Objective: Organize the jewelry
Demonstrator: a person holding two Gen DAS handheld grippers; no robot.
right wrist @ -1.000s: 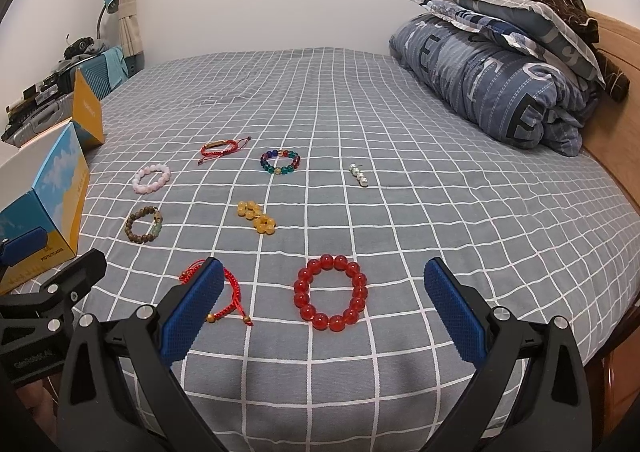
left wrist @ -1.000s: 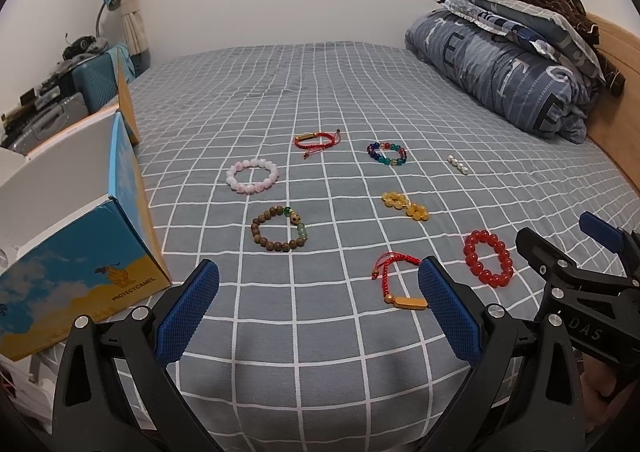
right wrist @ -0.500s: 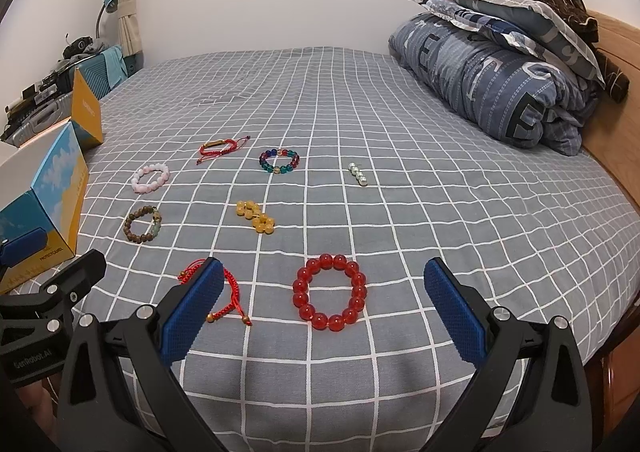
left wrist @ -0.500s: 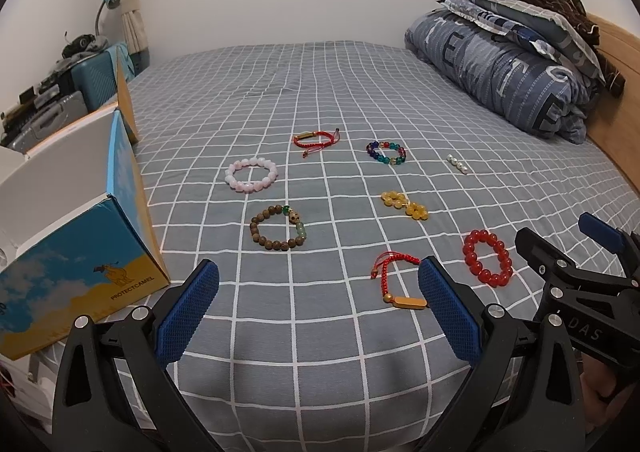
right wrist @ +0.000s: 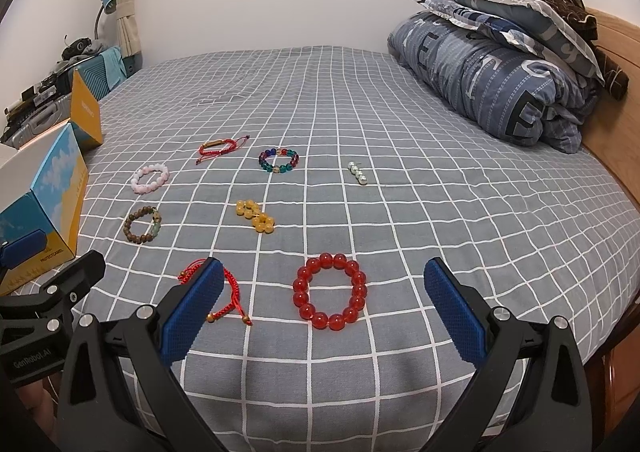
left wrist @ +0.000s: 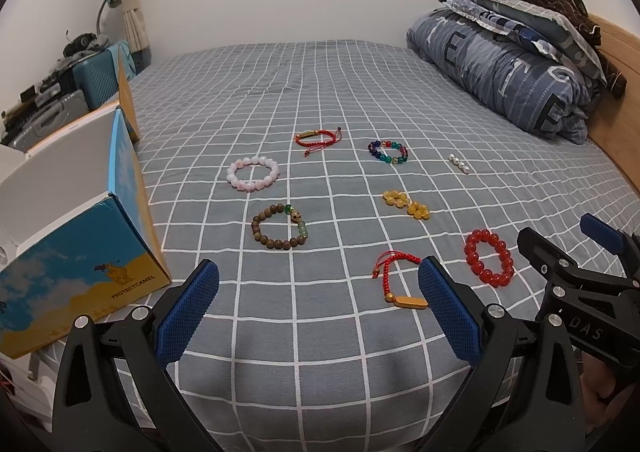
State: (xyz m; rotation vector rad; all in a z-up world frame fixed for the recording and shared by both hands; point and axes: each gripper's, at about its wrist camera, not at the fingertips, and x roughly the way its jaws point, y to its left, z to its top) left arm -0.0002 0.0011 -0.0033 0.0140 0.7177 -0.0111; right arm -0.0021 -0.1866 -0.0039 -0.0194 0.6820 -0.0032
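Bedroom; grey bed sheet with white grid lines (left wrist: 320, 332), folded blue-grey quilt with letters (left wrist: 516, 79) by the wooden headboard, dark-framed window behind.

Compared against frames from the last second: nothing on the sheet displaced, both rigs almost stationary, only a slight drift of view. Task judged not yet begun; no piece lifted.

Left gripper (left wrist: 318, 312): released, blue pads spread wide, empty, hovering over the near edge of the bed. Right gripper (right wrist: 324, 314): likewise spread, empty, with the large red glossy-bead bracelet (right wrist: 330, 292) lying on the sheet between and just beyond its pads. Probable first pick.

Count, all flat on the sheet and apart from each other:
- red bead bracelet: 1
- red cord bracelets with gold tube charm: 2, near one (left wrist: 394, 280), far one (left wrist: 318, 139)
- brown wooden-bead bracelet with green beads (left wrist: 280, 227): 1
- pale pink bead bracelet (left wrist: 253, 173): 1
- multicoloured glass-bead bracelet (left wrist: 387, 152): 1
- amber-yellow bead bracelet, bunched (left wrist: 406, 205): 1
- short row of white pearl beads (left wrist: 459, 163): 1

Total 8 pieces.

Open blue-and-yellow cardboard box printed with a camel (left wrist: 80, 252): 1, at the left edge of the bed; likely destination, contents not visible.
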